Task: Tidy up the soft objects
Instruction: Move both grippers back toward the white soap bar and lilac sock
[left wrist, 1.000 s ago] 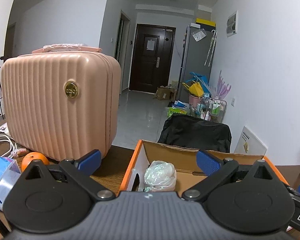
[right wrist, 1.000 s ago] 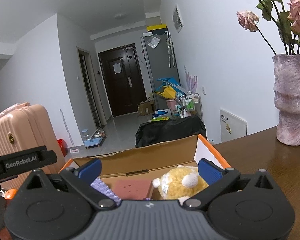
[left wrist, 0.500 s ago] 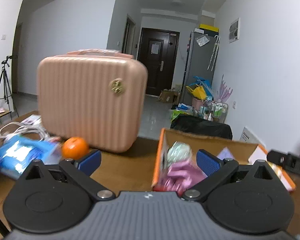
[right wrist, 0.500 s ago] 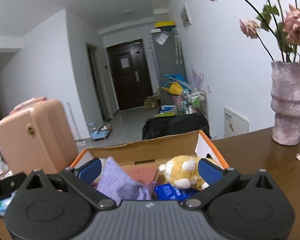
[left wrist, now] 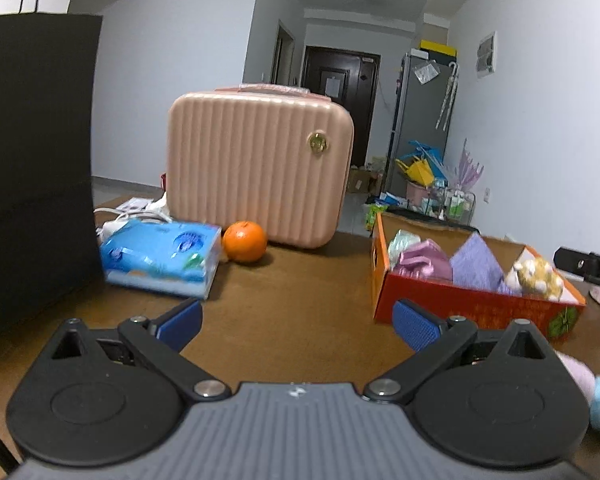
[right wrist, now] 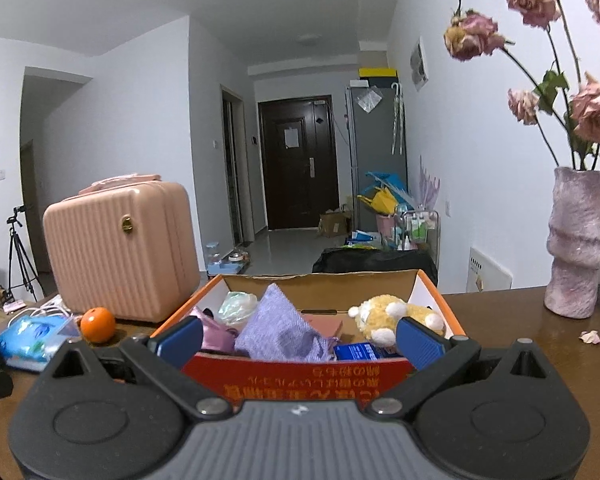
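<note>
An orange cardboard box (left wrist: 468, 310) (right wrist: 300, 376) sits on the brown table. It holds a lilac knitted cloth (right wrist: 280, 330), a pink satin pouch (left wrist: 424, 260), a crumpled plastic bag (right wrist: 238, 306), a yellow plush toy (right wrist: 396, 316) and a blue packet (right wrist: 356, 351). My left gripper (left wrist: 296, 326) hangs open above bare table, left of the box. Just in front of the box's near wall, my right gripper (right wrist: 298, 338) is open and holds nothing. A pink and blue soft thing (left wrist: 596, 396) shows at the lower right of the left wrist view.
A pink hard case (left wrist: 260, 168) stands at the back, with an orange (left wrist: 245, 241) and a blue tissue pack (left wrist: 160, 256) before it. A black paper bag (left wrist: 32, 168) rises at the left. A vase of dried roses (right wrist: 580, 248) stands right; a petal (right wrist: 590, 337) lies near it.
Both grippers have pulled back from the box toward the near side of the table. The left one has also swung left, so the tissue pack and black bag came into view.
</note>
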The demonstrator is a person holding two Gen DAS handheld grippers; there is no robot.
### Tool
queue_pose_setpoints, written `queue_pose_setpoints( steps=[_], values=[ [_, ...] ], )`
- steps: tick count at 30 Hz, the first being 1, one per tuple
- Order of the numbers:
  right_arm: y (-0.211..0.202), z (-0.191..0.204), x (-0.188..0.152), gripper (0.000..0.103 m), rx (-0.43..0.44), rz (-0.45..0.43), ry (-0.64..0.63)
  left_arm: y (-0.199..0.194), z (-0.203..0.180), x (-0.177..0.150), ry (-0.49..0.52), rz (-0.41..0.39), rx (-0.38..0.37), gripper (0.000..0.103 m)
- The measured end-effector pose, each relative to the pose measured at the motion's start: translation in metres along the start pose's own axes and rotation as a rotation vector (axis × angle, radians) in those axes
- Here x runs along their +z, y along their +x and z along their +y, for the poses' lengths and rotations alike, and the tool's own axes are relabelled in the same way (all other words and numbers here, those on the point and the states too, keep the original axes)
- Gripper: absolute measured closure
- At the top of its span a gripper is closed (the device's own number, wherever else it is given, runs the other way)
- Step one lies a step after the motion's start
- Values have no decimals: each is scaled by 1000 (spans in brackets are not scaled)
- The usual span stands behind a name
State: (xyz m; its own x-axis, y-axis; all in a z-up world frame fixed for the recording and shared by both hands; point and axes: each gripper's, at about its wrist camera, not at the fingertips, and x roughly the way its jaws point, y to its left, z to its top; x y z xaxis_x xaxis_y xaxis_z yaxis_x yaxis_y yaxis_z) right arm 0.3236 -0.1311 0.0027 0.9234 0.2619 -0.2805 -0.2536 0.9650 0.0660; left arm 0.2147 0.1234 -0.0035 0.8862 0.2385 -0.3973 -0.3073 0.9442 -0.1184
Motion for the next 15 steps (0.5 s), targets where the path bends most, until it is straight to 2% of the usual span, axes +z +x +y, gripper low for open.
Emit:
queue_pose_setpoints(
  steps=[15],
  values=[
    [-50, 25, -41, 0, -11, 58, -45, -34, 11, -25, 81, 13, -61, 0]
  ],
)
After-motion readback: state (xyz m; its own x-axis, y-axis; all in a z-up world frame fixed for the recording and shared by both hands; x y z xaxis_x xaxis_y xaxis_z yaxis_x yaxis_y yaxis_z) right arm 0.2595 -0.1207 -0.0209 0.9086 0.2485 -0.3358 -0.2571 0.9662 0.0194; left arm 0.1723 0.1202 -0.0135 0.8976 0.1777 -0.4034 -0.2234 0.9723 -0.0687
